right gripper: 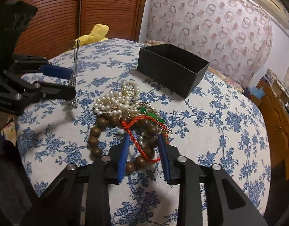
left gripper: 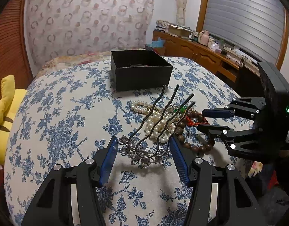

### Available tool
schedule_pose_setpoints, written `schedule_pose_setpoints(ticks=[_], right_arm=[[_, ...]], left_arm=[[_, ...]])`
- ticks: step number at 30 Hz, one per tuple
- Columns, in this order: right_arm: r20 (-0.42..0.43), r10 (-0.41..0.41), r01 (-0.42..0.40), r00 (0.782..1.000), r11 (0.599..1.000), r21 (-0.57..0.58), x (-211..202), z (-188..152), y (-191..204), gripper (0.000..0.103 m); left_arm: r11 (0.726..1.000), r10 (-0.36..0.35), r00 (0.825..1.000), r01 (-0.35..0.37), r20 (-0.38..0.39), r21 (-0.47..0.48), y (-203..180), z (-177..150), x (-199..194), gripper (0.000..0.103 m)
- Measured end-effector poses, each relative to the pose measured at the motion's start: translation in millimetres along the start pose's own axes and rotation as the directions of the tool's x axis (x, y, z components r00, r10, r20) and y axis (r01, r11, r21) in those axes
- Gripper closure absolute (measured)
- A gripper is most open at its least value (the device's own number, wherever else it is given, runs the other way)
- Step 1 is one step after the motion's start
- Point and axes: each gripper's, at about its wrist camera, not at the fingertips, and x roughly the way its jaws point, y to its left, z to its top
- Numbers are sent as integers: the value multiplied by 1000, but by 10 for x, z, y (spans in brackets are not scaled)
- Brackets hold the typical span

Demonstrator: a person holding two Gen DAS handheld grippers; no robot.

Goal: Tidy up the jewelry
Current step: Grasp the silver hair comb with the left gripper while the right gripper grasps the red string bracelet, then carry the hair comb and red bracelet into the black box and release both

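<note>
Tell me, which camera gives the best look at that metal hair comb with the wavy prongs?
The left wrist view. There the hair comb fills the middle, all four wavy prongs and its ornate head visible between the left gripper pads. The right wrist view shows it only edge-on, far left, as thin upright wires.

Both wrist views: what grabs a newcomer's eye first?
The metal hair comb, held up off the blue floral cloth in the left gripper, its wavy prongs pointing toward the black box behind. Next, the tangled jewelry pile mid-cloth: white pearls, green stones, a red cord and brown wooden beads. The right gripper straddles the cord and beads at the pile's near edge.
</note>
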Motion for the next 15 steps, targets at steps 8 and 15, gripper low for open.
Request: schedule_pose_setpoints(ticks=[8, 15], right_arm=[[11, 16, -16, 1000, 1000, -6, -52, -10, -36, 100], [57, 39, -41, 998, 999, 21, -215, 113, -106, 100]], left_arm=[[1000, -4, 1000, 4, 18, -14, 61, 114, 9, 49], [1000, -12, 999, 13, 41, -7, 65, 266, 14, 49]])
